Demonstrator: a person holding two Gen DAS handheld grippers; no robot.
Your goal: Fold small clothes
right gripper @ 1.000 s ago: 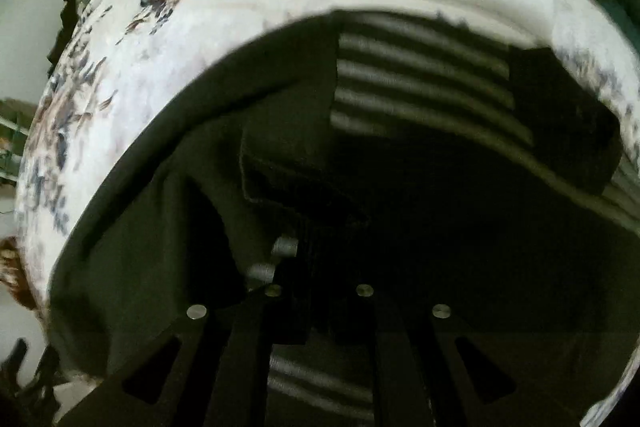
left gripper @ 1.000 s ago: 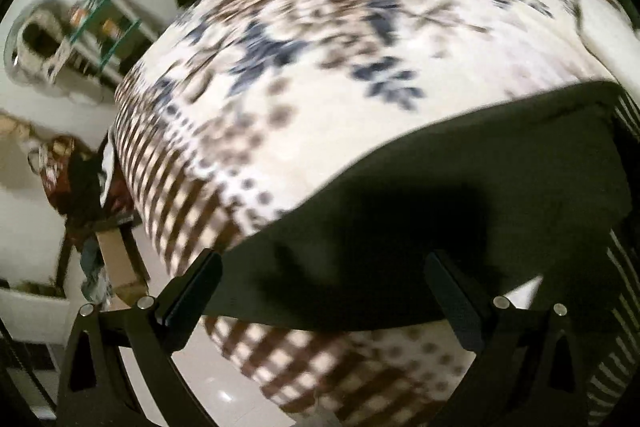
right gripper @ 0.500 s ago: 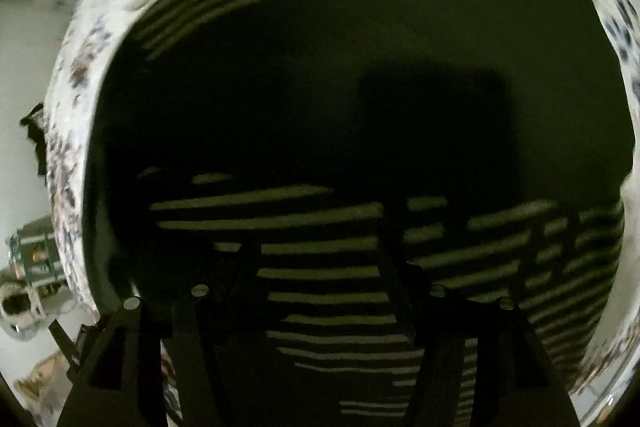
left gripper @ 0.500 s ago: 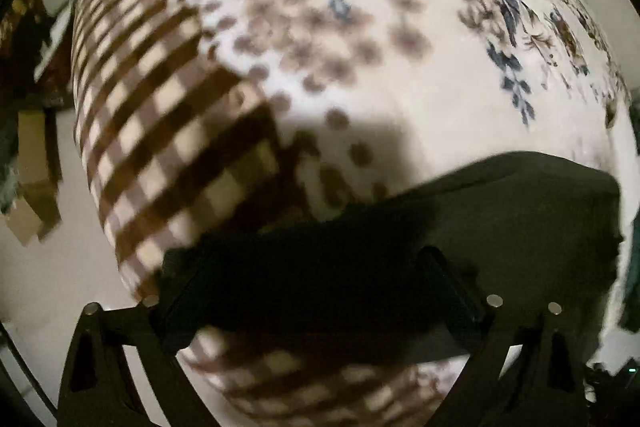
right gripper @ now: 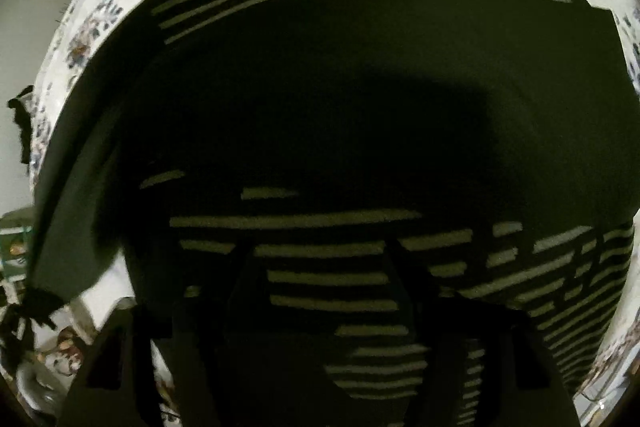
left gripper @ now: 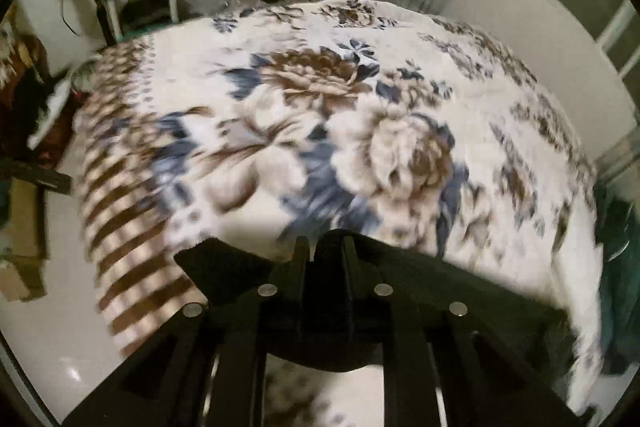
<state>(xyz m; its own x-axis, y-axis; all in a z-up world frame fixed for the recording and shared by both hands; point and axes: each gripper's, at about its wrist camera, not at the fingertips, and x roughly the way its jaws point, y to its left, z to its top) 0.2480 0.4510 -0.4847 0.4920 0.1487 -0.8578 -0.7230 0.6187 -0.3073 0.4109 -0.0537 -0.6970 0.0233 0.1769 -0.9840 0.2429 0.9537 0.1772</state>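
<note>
Our left gripper (left gripper: 325,247) has just been closing and now pinches the dark garment's (left gripper: 460,291) edge, lifted off the floral blanket (left gripper: 360,131) for folding. Our right gripper (right gripper: 320,259) has just been opening; seemingly empty, it hovers above the striped part (right gripper: 328,279).

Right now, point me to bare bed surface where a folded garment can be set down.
Free: the floral blanket beyond the left gripper, from its checked border across to the curtain side. Crowded: the near edge, where the dark striped garment lies spread under the right gripper.
</note>
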